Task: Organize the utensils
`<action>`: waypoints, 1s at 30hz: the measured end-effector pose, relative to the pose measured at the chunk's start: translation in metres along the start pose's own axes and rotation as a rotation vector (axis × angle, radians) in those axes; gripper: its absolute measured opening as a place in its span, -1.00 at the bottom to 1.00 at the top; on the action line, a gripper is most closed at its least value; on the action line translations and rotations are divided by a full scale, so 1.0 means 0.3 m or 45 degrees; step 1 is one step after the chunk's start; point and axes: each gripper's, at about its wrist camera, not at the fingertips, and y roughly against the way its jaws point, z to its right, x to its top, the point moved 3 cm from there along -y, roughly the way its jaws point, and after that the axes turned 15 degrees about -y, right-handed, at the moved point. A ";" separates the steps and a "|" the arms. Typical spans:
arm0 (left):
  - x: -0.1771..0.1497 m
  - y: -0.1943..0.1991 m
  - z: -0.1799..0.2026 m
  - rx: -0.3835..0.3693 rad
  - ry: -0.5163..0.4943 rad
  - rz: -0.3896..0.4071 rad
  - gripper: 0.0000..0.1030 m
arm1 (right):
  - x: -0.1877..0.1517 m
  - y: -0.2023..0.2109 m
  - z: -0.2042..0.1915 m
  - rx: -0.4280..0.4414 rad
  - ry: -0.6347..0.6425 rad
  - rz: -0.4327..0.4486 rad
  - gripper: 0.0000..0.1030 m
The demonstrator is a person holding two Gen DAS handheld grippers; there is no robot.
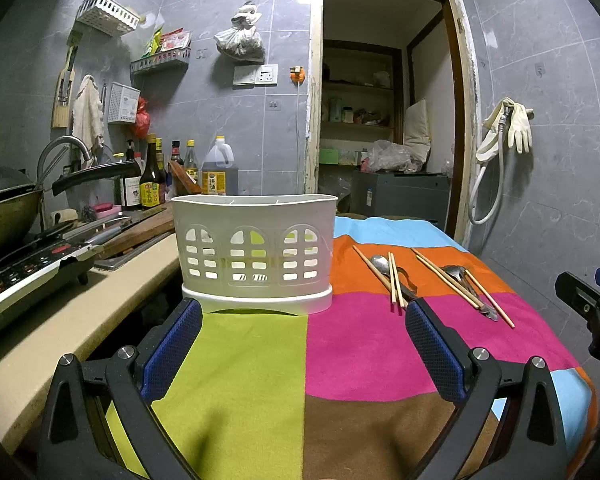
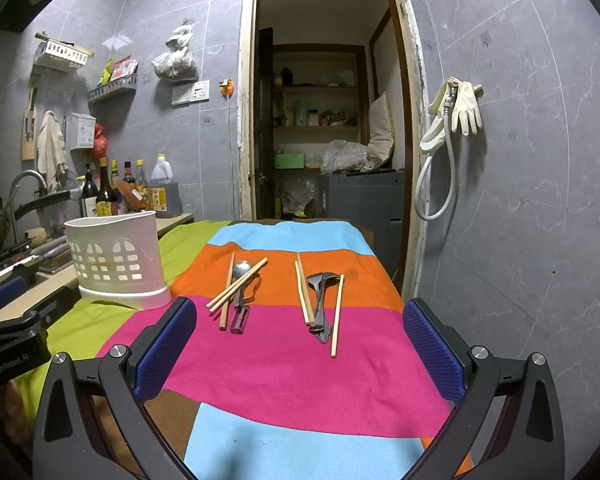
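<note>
A white slotted utensil holder [image 1: 255, 252] stands on the patchwork cloth [image 1: 360, 344], straight ahead of my open, empty left gripper [image 1: 303, 316]. It also shows at the left in the right wrist view [image 2: 116, 258]. Two utensil piles lie on the orange and pink patches. The left pile has a metal spoon [image 2: 242, 270] and wooden chopsticks [image 2: 236, 286]. The right pile has dark metal spoons [image 2: 320, 300] and chopsticks [image 2: 337, 314]. My right gripper [image 2: 299, 316] is open and empty, short of both piles.
A counter [image 1: 80, 308] at the left carries an induction cooker [image 1: 28, 276], a wok [image 1: 4, 208], a cutting board and bottles [image 1: 152, 176]. A doorway [image 2: 324, 120] lies beyond the table. Gloves and a hose [image 2: 456, 112] hang on the right wall.
</note>
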 end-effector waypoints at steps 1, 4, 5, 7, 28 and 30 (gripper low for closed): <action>0.000 0.001 0.000 0.000 0.000 0.000 0.94 | 0.001 0.000 0.000 0.001 -0.001 -0.001 1.00; 0.001 0.001 0.001 0.002 -0.002 0.001 0.94 | 0.002 0.000 -0.001 0.002 0.000 -0.001 1.00; 0.000 0.000 -0.001 0.000 0.000 0.001 0.94 | 0.003 0.000 -0.003 0.003 0.000 -0.001 1.00; 0.001 0.001 0.000 0.000 0.000 0.000 0.94 | 0.002 0.000 -0.001 0.002 0.000 0.000 1.00; 0.000 0.000 0.000 0.000 0.001 -0.002 0.94 | -0.009 -0.004 -0.016 0.006 0.002 -0.018 1.00; 0.000 0.001 0.000 0.000 0.002 0.000 0.94 | -0.010 -0.007 -0.016 0.006 0.003 -0.019 1.00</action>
